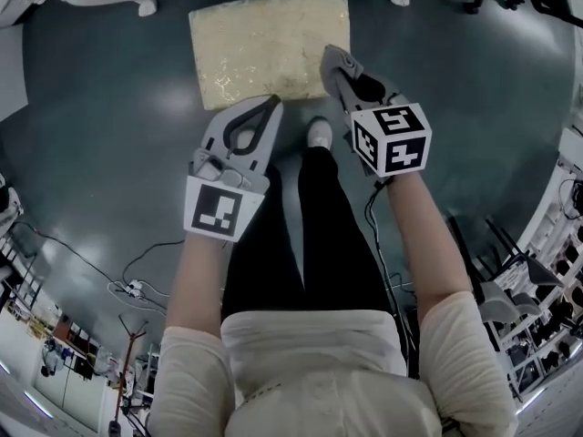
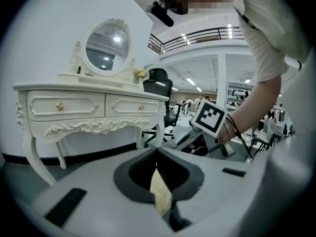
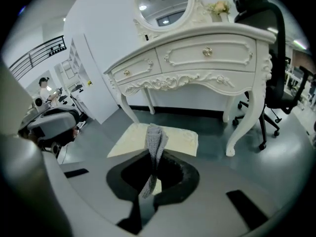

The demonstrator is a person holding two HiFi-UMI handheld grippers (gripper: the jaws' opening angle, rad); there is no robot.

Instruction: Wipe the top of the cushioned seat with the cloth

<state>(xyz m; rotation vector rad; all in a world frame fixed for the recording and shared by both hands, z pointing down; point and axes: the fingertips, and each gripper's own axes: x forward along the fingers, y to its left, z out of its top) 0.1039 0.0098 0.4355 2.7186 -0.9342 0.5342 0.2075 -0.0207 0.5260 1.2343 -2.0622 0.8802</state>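
- Grey knitted cloth [image 3: 156, 141]: pinched upright between the closed jaws of the right gripper [image 1: 330, 55], over the seat's near right corner.
- Square cream cushioned seat [image 1: 264, 44]: on dark floor [image 1: 109, 135], before white carved dressing table [image 3: 197, 58].
- Left gripper [image 1: 273, 100]: jaws closed tip to tip, at the seat's near edge.

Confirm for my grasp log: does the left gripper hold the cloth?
No, the cloth sits pinched between the jaws of the right gripper.
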